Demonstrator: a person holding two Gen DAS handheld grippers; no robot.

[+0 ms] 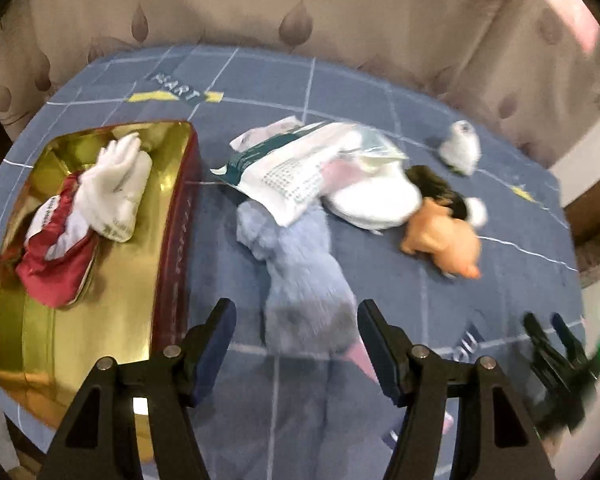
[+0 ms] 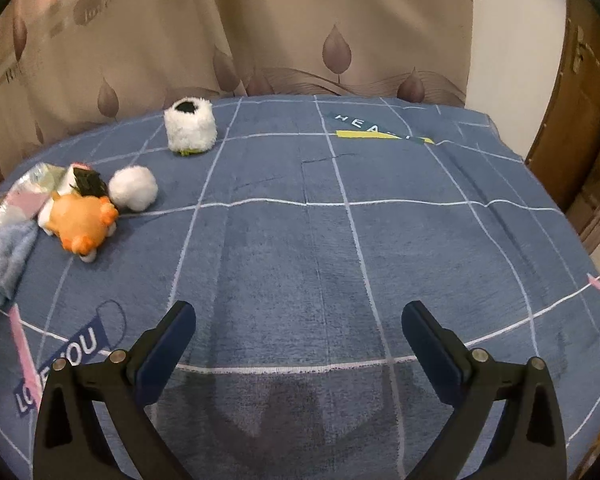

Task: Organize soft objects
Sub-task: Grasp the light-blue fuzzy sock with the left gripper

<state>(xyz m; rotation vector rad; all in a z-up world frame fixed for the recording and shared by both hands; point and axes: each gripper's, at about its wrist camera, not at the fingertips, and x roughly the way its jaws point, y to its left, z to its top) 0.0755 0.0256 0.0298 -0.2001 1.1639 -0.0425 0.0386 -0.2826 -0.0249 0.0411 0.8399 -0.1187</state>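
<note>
A blue-grey fluffy cloth (image 1: 300,280) lies on the blue checked blanket (image 1: 380,92), and my left gripper (image 1: 296,312) hangs open above its near end without pressing it. Plastic-wrapped packets (image 1: 300,168) overlap the cloth's far end. To the right lie an orange plush toy (image 1: 444,240), a white pompom (image 1: 476,210) and a white fluffy roll (image 1: 460,148). My right gripper (image 2: 300,312) stands open over bare blanket (image 2: 340,260). The orange plush toy (image 2: 84,224), white pompom (image 2: 134,188), white fluffy roll (image 2: 190,128) and blue-grey cloth (image 2: 8,264) are far to its left.
A gold tin with red sides (image 1: 176,240) stands left of the cloth and holds a white glove (image 1: 112,184) and a red pouch (image 1: 56,268). The right gripper (image 1: 544,320) shows blurred at the right edge. A patterned curtain (image 2: 260,20) hangs behind the blanket, and a wooden door (image 2: 580,120) is at right.
</note>
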